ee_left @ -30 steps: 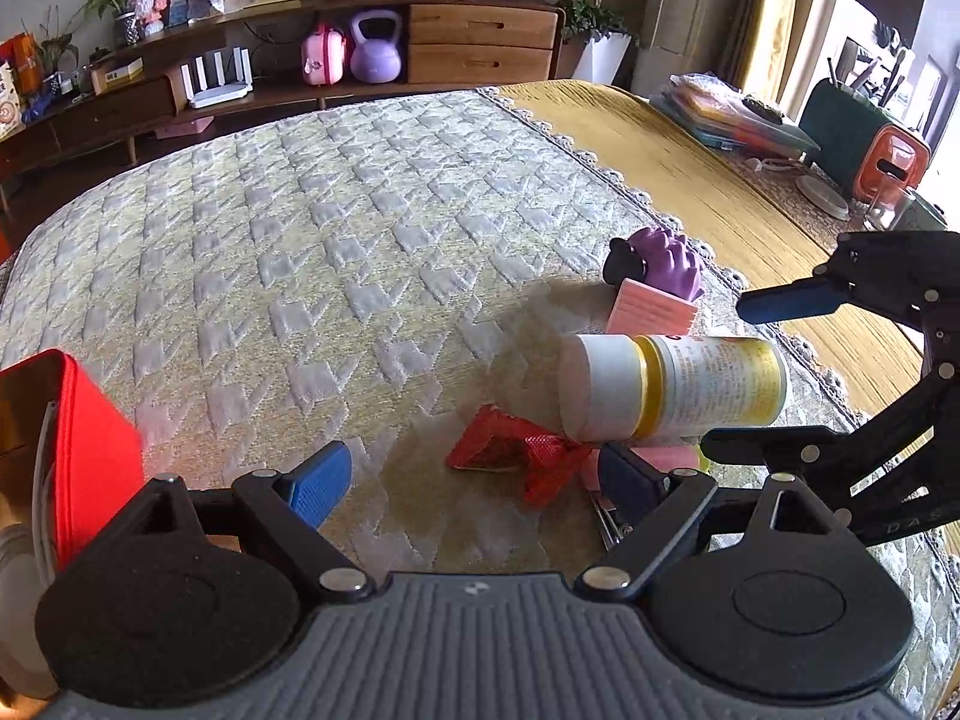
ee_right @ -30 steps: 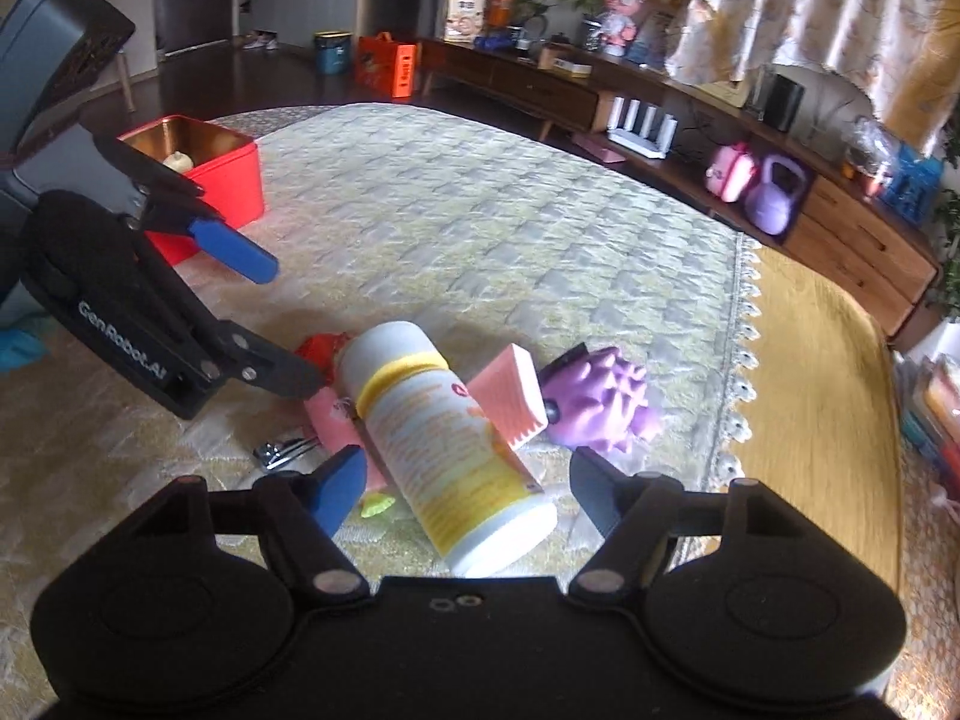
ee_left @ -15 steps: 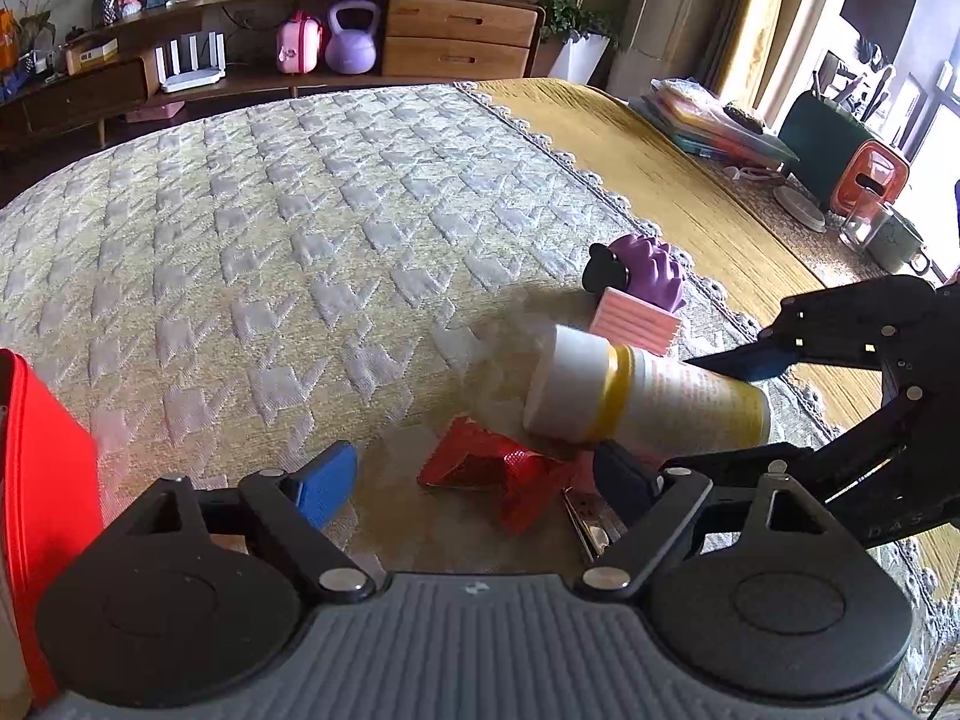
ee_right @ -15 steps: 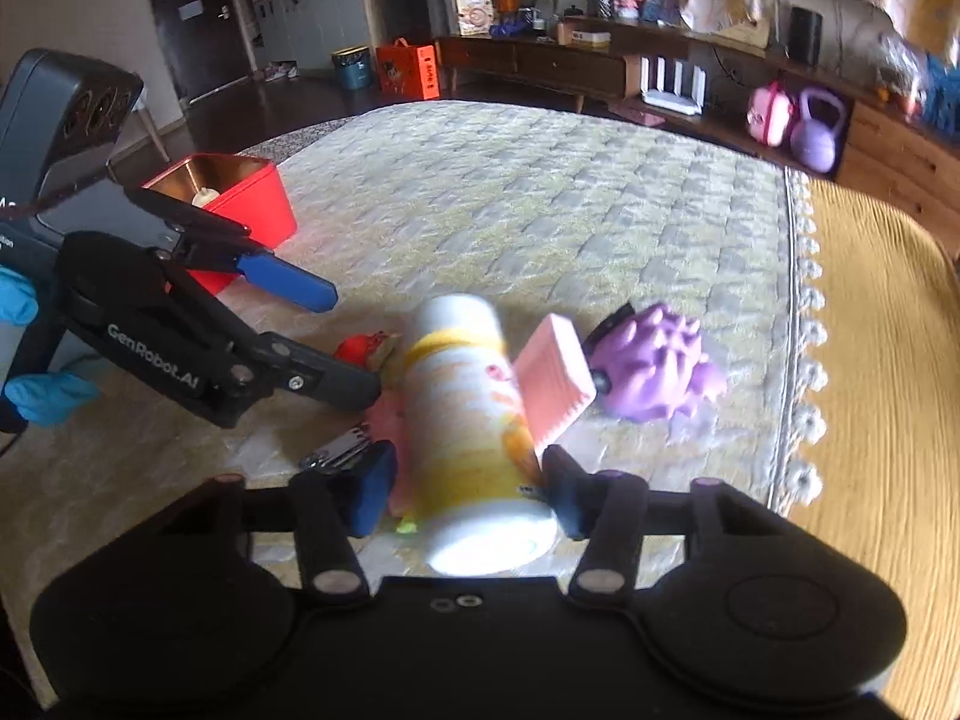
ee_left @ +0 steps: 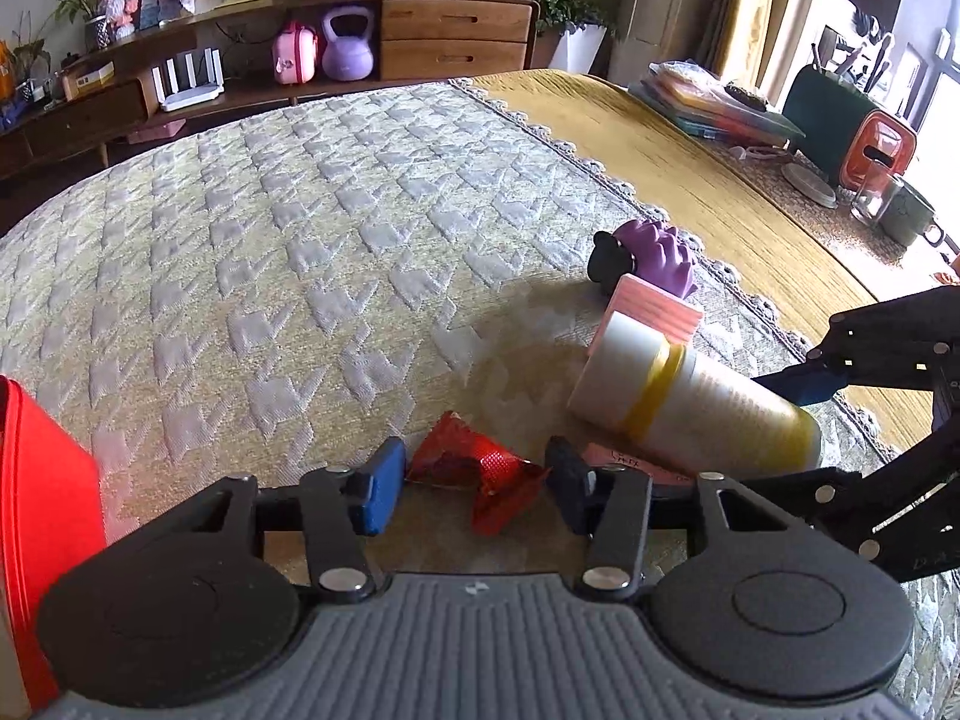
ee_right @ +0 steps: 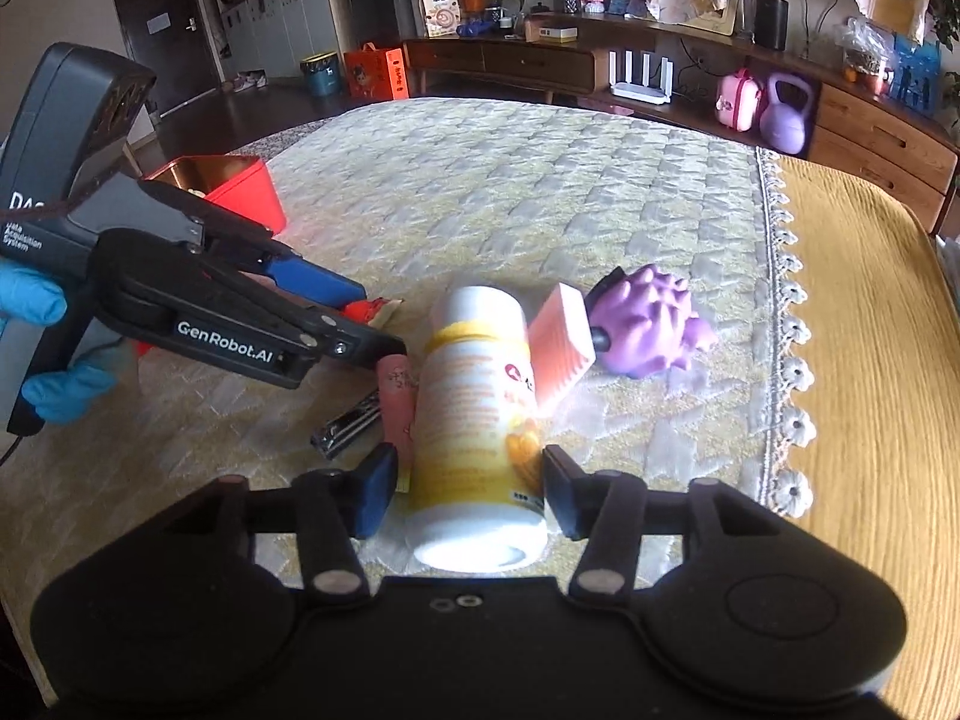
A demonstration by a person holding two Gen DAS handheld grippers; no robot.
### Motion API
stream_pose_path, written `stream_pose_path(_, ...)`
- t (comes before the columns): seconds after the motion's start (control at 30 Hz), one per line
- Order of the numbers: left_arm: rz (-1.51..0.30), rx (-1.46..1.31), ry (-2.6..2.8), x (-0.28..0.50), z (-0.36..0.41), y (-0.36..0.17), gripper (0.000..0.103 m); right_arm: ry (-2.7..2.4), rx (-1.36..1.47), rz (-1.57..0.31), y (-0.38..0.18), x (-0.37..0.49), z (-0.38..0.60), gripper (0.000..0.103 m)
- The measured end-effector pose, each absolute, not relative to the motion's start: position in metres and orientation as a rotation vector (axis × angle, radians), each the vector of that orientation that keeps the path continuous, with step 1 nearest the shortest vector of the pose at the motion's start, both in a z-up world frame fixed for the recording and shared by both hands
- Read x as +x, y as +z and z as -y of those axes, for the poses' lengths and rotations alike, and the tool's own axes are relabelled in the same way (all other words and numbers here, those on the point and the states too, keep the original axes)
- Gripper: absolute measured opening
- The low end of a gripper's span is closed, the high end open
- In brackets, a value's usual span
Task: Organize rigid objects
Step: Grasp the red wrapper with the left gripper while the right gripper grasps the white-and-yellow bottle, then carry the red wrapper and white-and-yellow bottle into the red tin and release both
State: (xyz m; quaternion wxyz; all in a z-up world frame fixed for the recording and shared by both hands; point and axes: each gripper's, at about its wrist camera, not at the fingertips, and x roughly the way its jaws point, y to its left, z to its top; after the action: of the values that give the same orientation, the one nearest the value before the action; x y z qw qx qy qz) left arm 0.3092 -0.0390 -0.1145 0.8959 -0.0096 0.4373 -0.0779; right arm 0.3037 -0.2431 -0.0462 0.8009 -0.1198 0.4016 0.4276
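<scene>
A white bottle with a yellow label (ee_right: 477, 420) lies on the quilted cloth, its base between the fingers of my right gripper (ee_right: 471, 489), which is shut on it. In the left wrist view the bottle (ee_left: 690, 402) is tilted with its cap end raised. My left gripper (ee_left: 474, 489) has closed around a crumpled red wrapper (ee_left: 480, 471). A pink ribbed block (ee_right: 561, 351) and a purple spiky toy (ee_right: 651, 324) lie just beyond the bottle. A pink tube (ee_right: 396, 408) and a metal clip (ee_right: 348, 429) lie left of the bottle.
A red box (ee_right: 240, 192) stands at the left on the cloth; its side shows in the left wrist view (ee_left: 42, 510). The cloth's lace edge (ee_right: 786, 324) runs along the right, with yellow cloth beyond. Books and cups (ee_left: 720, 108) sit at the far right.
My right gripper has closed on the bottle and tipped its cap end up. My left gripper has moved forward and narrowed around the red wrapper.
</scene>
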Motion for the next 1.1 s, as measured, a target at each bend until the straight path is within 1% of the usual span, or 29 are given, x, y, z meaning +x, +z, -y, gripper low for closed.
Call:
stream_pose_path(0.13,-0.895,0.008,-0.154,0.306,0.041,-0.114,0.049,0.892,-0.223,-0.853,-0.049,0.299,0.241,0.049)
stream_pose_path(0.17,-0.896,0.008,-0.152,0.305,0.041,-0.114,0.049,0.886,-0.201,-0.853,-0.048,0.298,0.243,0.046)
stream_pose_path(0.27,-0.899,0.004,-0.142,0.303,0.040,-0.114,0.048,0.848,-0.168,-0.847,-0.045,0.294,0.249,0.044)
stream_pose_path(0.57,-0.922,-0.045,-0.128,0.281,0.033,-0.107,0.048,0.676,0.022,-0.844,-0.047,0.252,0.261,0.044)
stream_pose_path(0.87,-0.920,-0.087,-0.105,0.243,0.021,-0.085,0.048,0.584,0.103,-0.823,-0.037,0.210,0.253,0.044)
stream_pose_path(1.1,-0.899,-0.115,-0.084,0.211,0.004,-0.067,0.048,0.593,0.123,-0.788,-0.014,0.183,0.233,0.044)
